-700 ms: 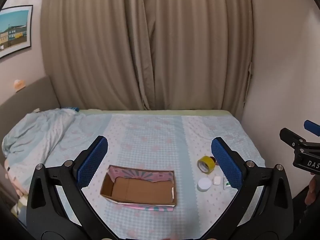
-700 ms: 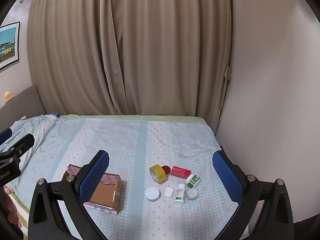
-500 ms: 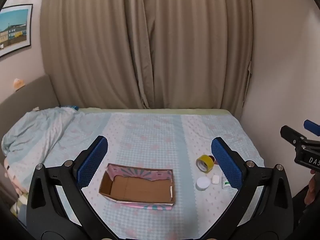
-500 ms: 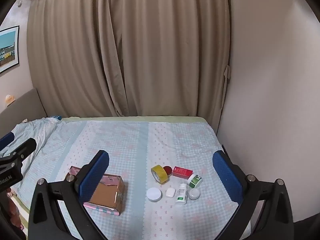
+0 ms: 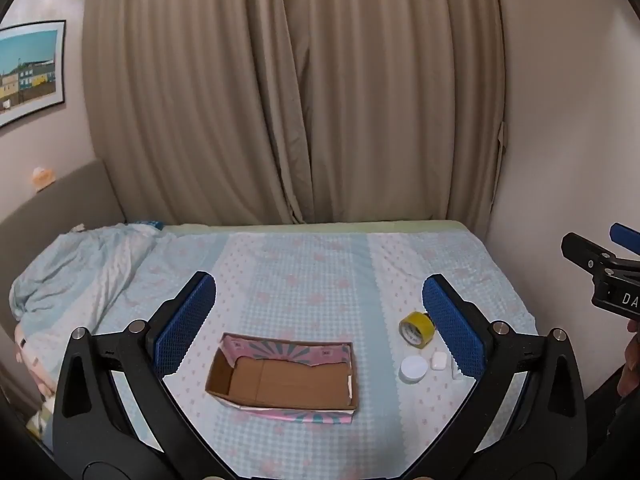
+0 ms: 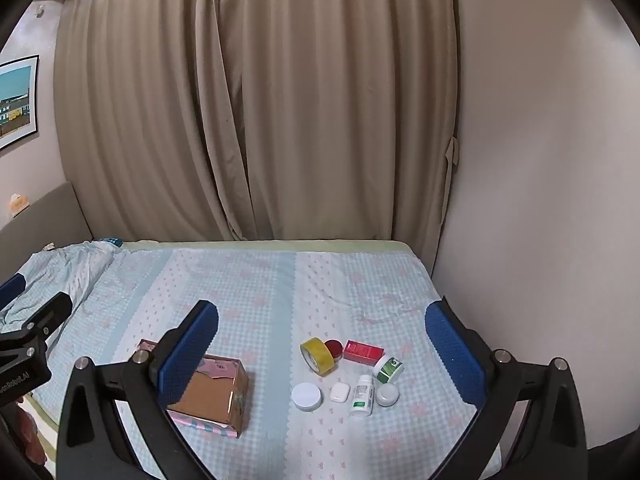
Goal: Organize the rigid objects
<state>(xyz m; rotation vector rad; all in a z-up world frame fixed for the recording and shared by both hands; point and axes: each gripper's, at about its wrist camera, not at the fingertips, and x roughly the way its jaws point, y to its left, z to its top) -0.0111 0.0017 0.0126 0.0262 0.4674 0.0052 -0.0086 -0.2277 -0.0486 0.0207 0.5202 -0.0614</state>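
An open, empty cardboard box (image 5: 285, 380) lies on the bed, also seen in the right wrist view (image 6: 216, 394). To its right lies a cluster of small objects: a yellow tape roll (image 6: 318, 356), a red lid (image 6: 335, 349), a red carton (image 6: 363, 352), a green-white jar (image 6: 387, 369), a white bottle (image 6: 363, 395), a white round tin (image 6: 306, 397), a white earbud case (image 6: 340, 392) and a small white jar (image 6: 387, 395). My left gripper (image 5: 318, 320) is open and empty above the box. My right gripper (image 6: 320, 344) is open and empty above the cluster.
The bed (image 6: 280, 280) has a light blue patterned sheet. A crumpled blanket (image 5: 76, 268) lies at the far left. Beige curtains (image 5: 296, 100) hang behind the bed and a wall (image 6: 540, 200) runs along its right side.
Both views have shifted slightly; the box and the objects sit a little lower and nearer in the frames. Both grippers stay open.
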